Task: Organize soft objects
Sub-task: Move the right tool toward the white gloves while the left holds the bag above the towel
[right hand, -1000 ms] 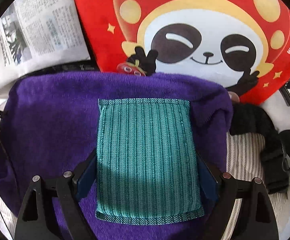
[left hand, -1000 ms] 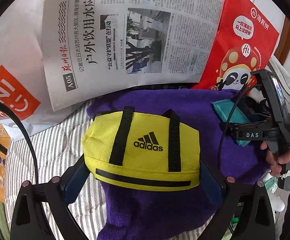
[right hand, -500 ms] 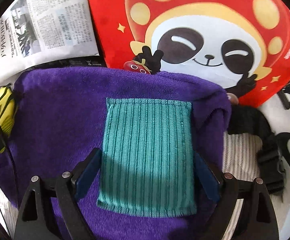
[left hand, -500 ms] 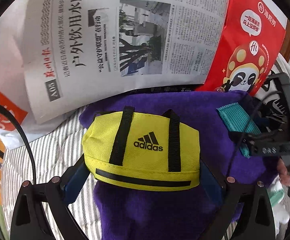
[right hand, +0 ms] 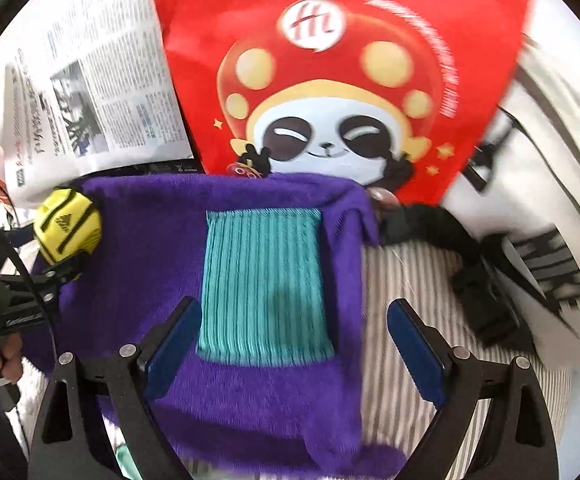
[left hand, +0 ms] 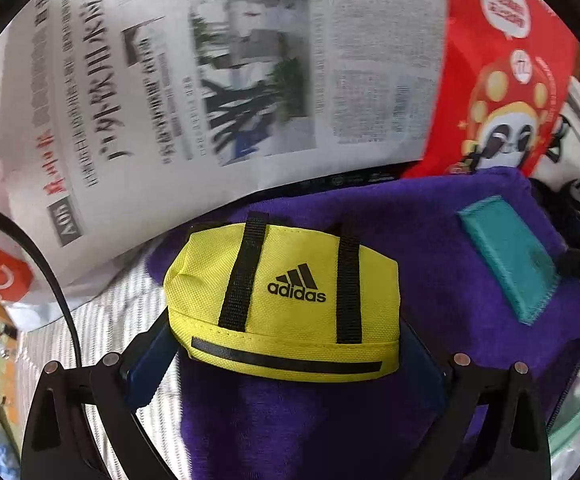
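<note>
Left wrist view: left gripper pinches the small yellow fabric duffel pouch above the purple plush towel.

Right wrist view: right gripper stands spread; the teal ribbed knit pad lies on the towel at 12 o'clock. Step: placement. Next, probably lower and release the pouch.

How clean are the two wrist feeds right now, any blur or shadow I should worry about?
Left wrist: the newspaper is smeared by motion blur, while the yellow bag between the fingers stays sharp. Right wrist: the red bag and the white bag are blurred toward the edges; the teal cloth on the purple towel reads clearly, with a soft shadow at its near end. Both views bend strongly at the rim.
</note>
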Tool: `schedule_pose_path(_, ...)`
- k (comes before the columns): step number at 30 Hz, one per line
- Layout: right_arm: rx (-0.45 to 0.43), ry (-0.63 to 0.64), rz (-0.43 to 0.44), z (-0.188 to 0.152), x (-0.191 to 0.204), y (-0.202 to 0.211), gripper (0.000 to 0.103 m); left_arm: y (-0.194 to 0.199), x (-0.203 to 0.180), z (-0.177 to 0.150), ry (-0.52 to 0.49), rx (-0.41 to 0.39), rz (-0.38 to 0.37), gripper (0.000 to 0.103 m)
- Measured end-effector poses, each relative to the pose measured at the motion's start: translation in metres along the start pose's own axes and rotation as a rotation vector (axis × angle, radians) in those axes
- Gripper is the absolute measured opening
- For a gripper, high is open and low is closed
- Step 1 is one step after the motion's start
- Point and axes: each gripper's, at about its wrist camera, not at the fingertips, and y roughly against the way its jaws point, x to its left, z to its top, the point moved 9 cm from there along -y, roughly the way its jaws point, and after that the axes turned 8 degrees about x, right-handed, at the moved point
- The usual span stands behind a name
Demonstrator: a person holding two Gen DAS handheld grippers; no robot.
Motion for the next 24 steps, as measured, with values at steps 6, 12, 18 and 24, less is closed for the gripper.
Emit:
schedule_pose_path(6,-0.02,-0.061,0.027,-0.043,-0.016,0.029,0.093,-0.013,-0.03,0.008,-0.049,0.021,-0.012,0.1)
schedule_pose_path(12,-0.033,-0.148,0.042,-0.061,-0.049,0.046,0.093,-0.028,-0.038,0.012,-0.06,0.071,0.031,0.101)
schedule_pose_path(18,-0.006,-0.219,0.066,-0.089,-0.066,0.052,0.093,-0.045,-0.048,0.013,-0.074,0.142,0.04,0.102)
schedule_pose_path(24,-0.004,-0.233,0.039,-0.11,-0.074,0.064,0.093,-0.05,-0.043,0.006,-0.095,0.196,0.035,0.103)
